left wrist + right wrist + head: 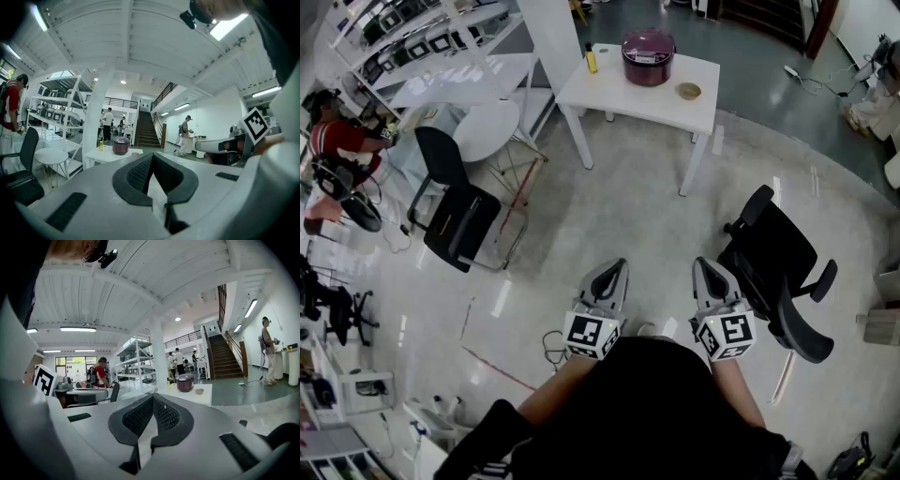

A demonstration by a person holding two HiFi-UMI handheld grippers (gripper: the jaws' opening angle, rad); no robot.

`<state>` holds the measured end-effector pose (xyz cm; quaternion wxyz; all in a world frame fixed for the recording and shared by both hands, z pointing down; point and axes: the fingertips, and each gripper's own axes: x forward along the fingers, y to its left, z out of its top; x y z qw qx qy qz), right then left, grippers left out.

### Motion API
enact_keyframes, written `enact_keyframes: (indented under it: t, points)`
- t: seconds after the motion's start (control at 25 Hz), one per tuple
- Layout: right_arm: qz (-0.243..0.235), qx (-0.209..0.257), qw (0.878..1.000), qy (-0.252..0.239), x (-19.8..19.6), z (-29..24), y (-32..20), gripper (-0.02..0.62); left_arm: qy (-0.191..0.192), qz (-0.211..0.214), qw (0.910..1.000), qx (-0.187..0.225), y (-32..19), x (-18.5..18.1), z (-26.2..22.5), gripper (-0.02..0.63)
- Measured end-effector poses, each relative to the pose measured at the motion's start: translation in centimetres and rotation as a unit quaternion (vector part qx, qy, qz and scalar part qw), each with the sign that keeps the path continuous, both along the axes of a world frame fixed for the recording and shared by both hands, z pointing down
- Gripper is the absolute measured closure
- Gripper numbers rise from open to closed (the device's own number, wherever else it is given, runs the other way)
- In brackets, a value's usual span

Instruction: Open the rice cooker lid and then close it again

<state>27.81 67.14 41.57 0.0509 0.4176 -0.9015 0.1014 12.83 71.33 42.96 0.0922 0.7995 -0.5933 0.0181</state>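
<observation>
My left claw (617,268) & right claw (704,267) are both pressed together, empty. Rice cooker (648,57) sits on far worktop (614,92), well apart, lid prob. down. Risk: I clip the black chair (776,264) beside me walking over.

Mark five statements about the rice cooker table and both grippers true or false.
1. The rice cooker stands on the white table with its lid down. True.
2. The left gripper holds the small bowl. False: its jaws are together with nothing between them, and the bowl sits on the table.
3. The right gripper has its jaws together and is empty. True.
4. In the head view, the yellow bottle stands right of the rice cooker. False: it stands left of it.
5. Both grippers touch the rice cooker. False: they are well short of the table, with bare floor between.
</observation>
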Motion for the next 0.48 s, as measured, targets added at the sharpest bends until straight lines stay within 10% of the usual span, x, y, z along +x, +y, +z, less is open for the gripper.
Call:
enact_keyframes:
  t: [0.48]
  points:
    - [0.015,0.023,1.0,-0.003,1.1,-1.2,-1.2,0.597,0.011,-0.024,0.9994,0.02,-0.4,-2.1,-1.6,0.611]
